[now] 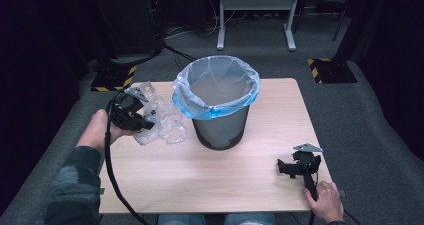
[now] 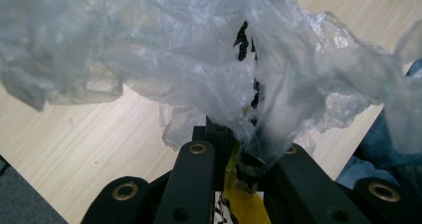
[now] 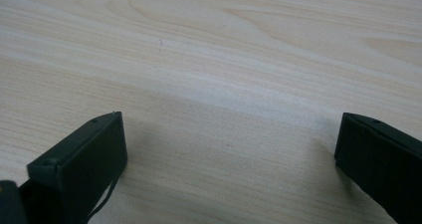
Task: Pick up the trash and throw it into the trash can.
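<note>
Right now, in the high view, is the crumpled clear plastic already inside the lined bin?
No, the crumpled clear plastic is held by the left hand-held gripper beside the bin, outside its blue-lined rim.

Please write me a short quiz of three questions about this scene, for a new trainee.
1. True or false: the left tongs are shut on the crumpled plastic bag.
2. What lines the bin?
A. a blue-edged clear liner
B. a newspaper
C. a towel
3. In what state are the right tongs, and where on the table are they?

Key:
1. True; the bag is pinched between the jaws.
2. A
3. Open with nothing between the jaws, low over the table near its right front corner.
</note>
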